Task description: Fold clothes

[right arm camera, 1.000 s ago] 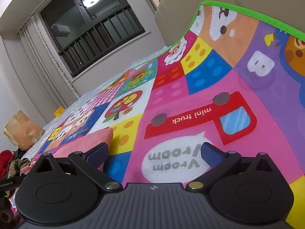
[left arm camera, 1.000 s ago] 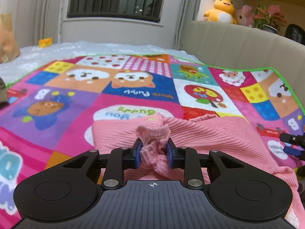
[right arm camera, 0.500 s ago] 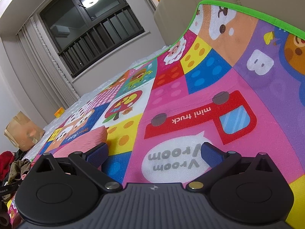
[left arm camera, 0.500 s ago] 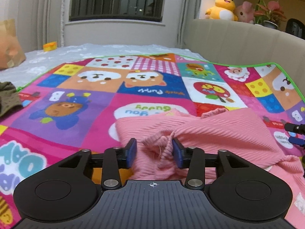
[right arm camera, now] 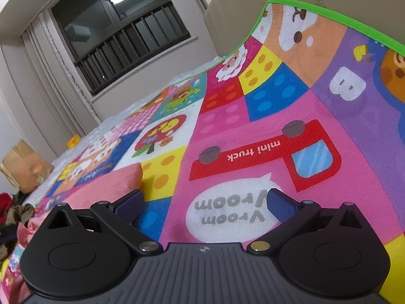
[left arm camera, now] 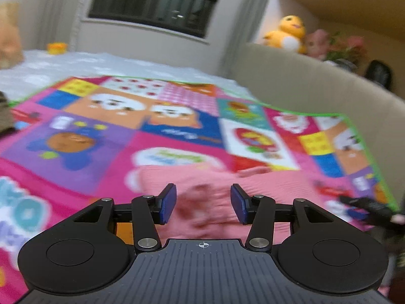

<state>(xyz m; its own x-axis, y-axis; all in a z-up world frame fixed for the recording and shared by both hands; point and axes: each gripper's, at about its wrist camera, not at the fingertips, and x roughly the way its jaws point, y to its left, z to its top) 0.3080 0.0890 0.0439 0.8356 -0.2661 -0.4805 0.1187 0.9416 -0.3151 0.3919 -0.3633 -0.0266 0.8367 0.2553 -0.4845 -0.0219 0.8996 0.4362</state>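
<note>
A pink ribbed garment (left arm camera: 253,190) lies folded on the colourful play mat (left arm camera: 101,136). My left gripper (left arm camera: 203,204) hangs open just above its bunched near edge, and the cloth lies below the blue pads without touching them. This view is blurred by motion. In the right wrist view the same pink garment (right arm camera: 106,187) lies to the left, its folded edge beside the left fingertip. My right gripper (right arm camera: 205,201) stands wide open, low over the mat (right arm camera: 253,116), with nothing between its fingers. Its tips show at the right edge of the left wrist view.
A beige padded headboard (left arm camera: 316,91) runs along the mat's right side, with plush toys (left arm camera: 288,35) and a plant on the ledge above. A pile of clothes (right arm camera: 12,217) and a brown paper bag (right arm camera: 22,167) lie off to the left. White bedding (left arm camera: 101,63) borders the mat's far edge.
My left gripper let go of the bunched pink cloth, opened, and drew back and up a little. The garment settled flat on the mat. The right gripper stayed put.
</note>
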